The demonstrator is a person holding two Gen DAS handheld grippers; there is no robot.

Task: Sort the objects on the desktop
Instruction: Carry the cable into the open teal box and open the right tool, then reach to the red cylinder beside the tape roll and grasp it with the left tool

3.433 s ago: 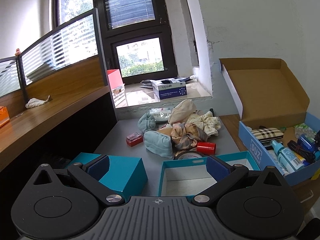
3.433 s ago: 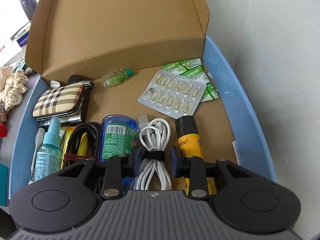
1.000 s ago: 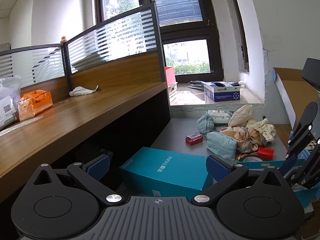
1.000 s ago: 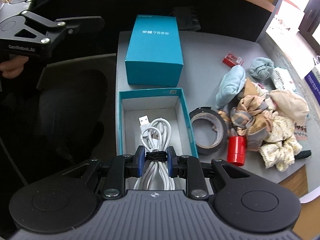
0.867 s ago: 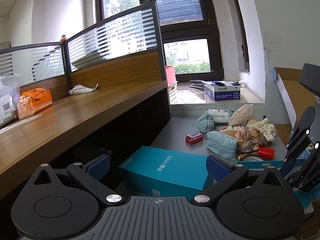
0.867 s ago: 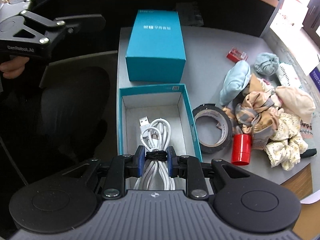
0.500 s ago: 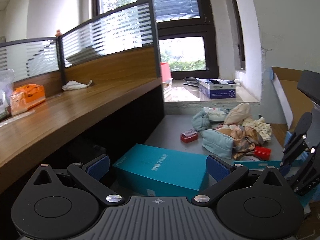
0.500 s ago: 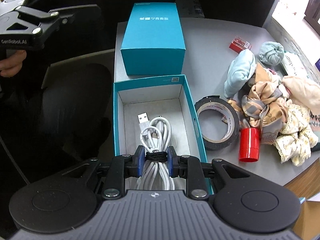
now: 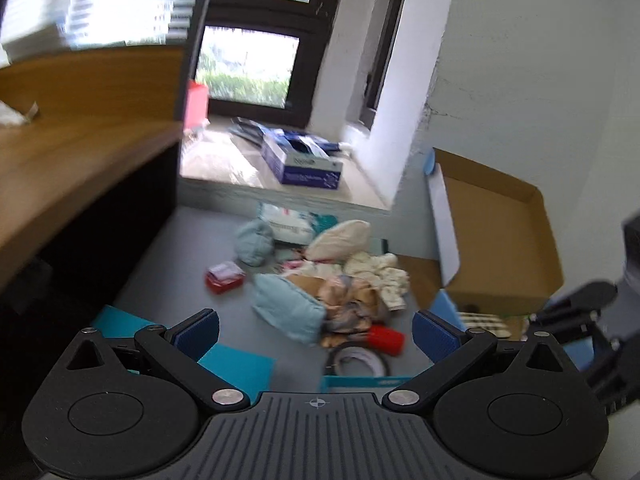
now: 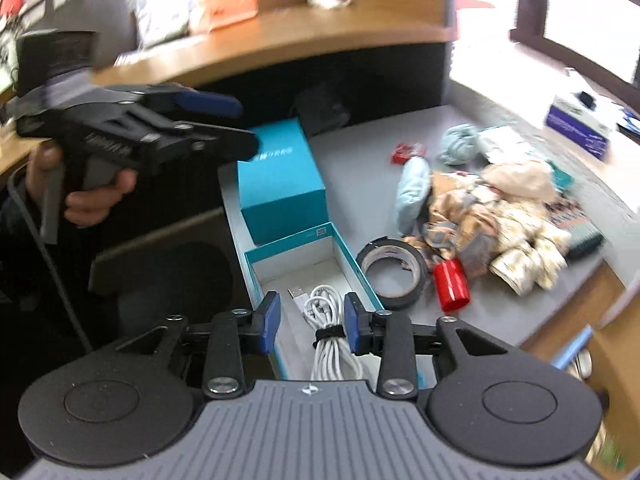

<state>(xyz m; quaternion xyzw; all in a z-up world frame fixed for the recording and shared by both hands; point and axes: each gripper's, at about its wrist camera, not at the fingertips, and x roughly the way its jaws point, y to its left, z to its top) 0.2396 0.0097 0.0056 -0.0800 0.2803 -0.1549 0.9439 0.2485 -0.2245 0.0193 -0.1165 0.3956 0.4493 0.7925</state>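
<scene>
The right gripper (image 10: 312, 322) had its jaws apart, the white coiled cable (image 10: 326, 334) lying loose between them inside the open teal box (image 10: 340, 240). Just beyond that box stood its teal lid (image 10: 280, 184); beside it on the grey worktop (image 10: 360, 176) lay a tape roll (image 10: 390, 270), a red cap (image 10: 452, 284) and a heap of cloth pouches (image 10: 480, 208). The left gripper (image 9: 316, 332), jaws wide and empty, hung above the worktop, gripped by a hand (image 10: 92, 196).
</scene>
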